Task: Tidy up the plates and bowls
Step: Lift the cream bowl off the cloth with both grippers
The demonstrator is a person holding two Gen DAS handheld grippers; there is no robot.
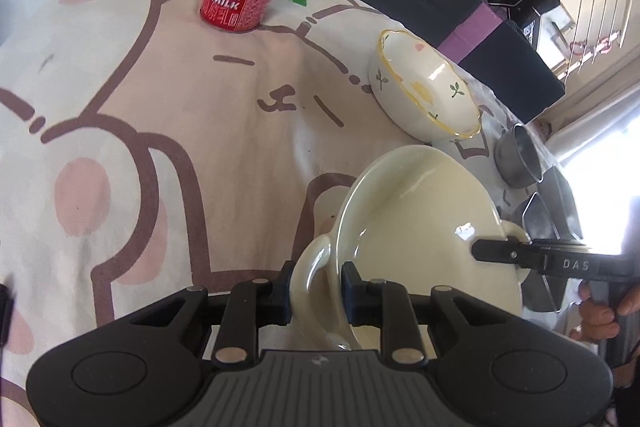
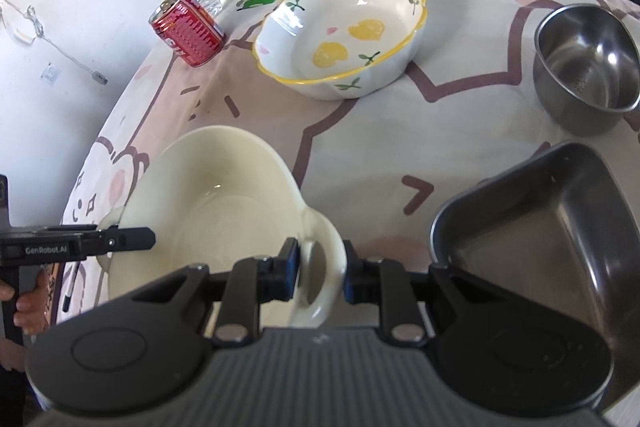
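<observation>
Left gripper (image 1: 316, 289): jaws closed on one handle of the cream two-handled bowl (image 1: 416, 227), lower centre of the left wrist view.
Cream bowl: tilted, carried between both grippers.
Right gripper (image 2: 320, 277): jaws closed on the opposite handle, lower centre of the right wrist view.
Floral bowl (image 2: 340, 39): upper centre, on the counter (image 2: 400, 147).
Steel bowl (image 2: 586, 67), steel tray (image 2: 532, 227): right.
Handling advice: level both handles together; move in step.
</observation>
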